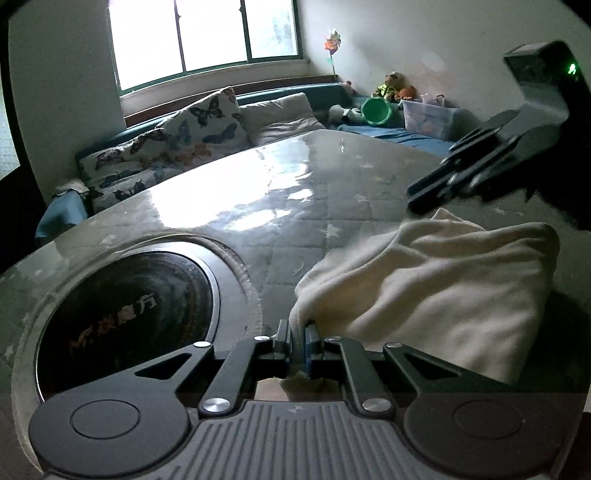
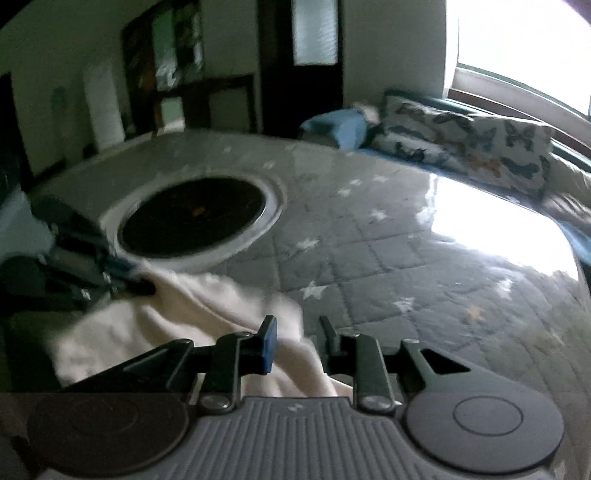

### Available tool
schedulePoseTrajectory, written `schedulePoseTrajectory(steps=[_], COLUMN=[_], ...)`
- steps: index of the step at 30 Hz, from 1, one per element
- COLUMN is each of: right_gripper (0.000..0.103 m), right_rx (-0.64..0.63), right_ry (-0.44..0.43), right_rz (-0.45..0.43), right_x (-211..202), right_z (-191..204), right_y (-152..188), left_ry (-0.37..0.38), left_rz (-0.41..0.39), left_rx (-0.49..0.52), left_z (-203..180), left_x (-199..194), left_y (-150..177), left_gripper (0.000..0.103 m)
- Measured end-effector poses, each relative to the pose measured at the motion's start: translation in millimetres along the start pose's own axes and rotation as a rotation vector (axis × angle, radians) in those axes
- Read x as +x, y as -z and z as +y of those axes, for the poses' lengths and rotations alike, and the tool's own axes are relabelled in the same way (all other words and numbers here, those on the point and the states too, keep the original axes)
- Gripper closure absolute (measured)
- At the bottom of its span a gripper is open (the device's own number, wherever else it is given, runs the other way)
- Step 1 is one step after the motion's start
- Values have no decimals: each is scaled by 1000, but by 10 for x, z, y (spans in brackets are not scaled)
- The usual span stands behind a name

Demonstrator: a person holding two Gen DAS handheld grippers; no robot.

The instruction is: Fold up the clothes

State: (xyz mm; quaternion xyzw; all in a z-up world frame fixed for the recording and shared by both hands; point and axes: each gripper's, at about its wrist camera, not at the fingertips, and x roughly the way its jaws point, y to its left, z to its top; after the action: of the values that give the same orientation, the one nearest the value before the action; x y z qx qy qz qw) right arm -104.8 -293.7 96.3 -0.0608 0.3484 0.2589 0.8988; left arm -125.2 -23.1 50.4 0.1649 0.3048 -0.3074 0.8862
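Our left gripper (image 1: 298, 341) pinches a corner of the cream garment (image 1: 424, 288), which lies bunched on the quilted table cover (image 1: 280, 229). Our right gripper (image 2: 298, 338) stands parted, the garment's edge loose between its jaws.

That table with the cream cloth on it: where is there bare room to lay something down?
The table is bare between the round black plate, the butterfly cushions and the cloth. The far side toward the window is bare too. The near edge is crowded: cloth, left gripper and right gripper.
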Motion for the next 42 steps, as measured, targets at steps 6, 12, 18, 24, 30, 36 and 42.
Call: schedulePoseTrajectory(steps=[6, 12, 18, 24, 30, 36, 42], right_gripper=[80, 80, 80, 81, 98, 97, 91], right_rx=[142, 177, 172, 138, 25, -117, 17], right_ry=[31, 36, 51, 75, 146, 246, 198], right_rz=[2, 43, 64, 81, 66, 2, 51], right_x=[-346, -387, -335, -238, -274, -296, -181], right_z=[-285, -377, -360, -306, -141, -27, -244], right_y=[216, 440, 535, 564, 481, 362, 398], left_ry=[-15, -19, -52, -75, -99, -116, -111], left_rz=[10, 29, 46, 51, 32, -4, -22], left_rx=[-8, -25, -19, -28, -25, -18, -32], left_z=[-6, 60, 83, 129, 115, 71, 46], left_x=[-4, 32, 41, 30, -61, -202, -302], left_y=[-10, -36, -19, -14, -42, -67, -97], left_gripper=[89, 86, 80, 77, 77, 77, 77])
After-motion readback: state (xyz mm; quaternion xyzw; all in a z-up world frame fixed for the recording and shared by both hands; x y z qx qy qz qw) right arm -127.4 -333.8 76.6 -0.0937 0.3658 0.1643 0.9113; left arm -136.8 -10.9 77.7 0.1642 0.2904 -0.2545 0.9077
